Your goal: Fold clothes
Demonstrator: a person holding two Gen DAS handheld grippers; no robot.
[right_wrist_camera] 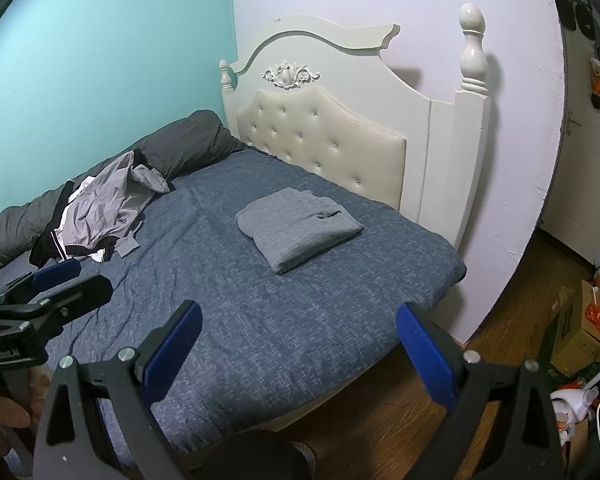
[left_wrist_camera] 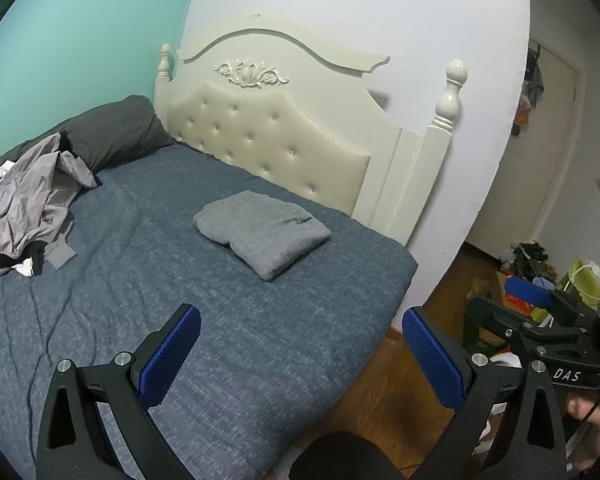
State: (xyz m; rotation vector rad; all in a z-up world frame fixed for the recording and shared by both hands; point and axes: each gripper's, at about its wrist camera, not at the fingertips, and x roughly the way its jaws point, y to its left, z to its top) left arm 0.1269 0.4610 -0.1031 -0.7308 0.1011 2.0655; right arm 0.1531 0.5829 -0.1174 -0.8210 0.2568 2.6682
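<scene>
Both tools held above near edge of bed (left_wrist_camera: 220, 320), touching nothing: left gripper (left_wrist_camera: 300, 354) with blue pads (left_wrist_camera: 172, 356) wide apart, right gripper (right_wrist_camera: 298, 354) also spread wide. Farther, blue cover over whole bed, white headboard (left_wrist_camera: 268, 136) behind. Folded grey garment (left_wrist_camera: 262, 232) flat near headboard. Crumpled pile of clothes (left_wrist_camera: 24, 208) at far side, against dark pillow (left_wrist_camera: 120, 132).

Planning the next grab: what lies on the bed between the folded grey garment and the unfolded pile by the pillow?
Only bare blue bedspread separates the folded grey garment from the crumpled clothes pile; both wrist views show it.
</scene>
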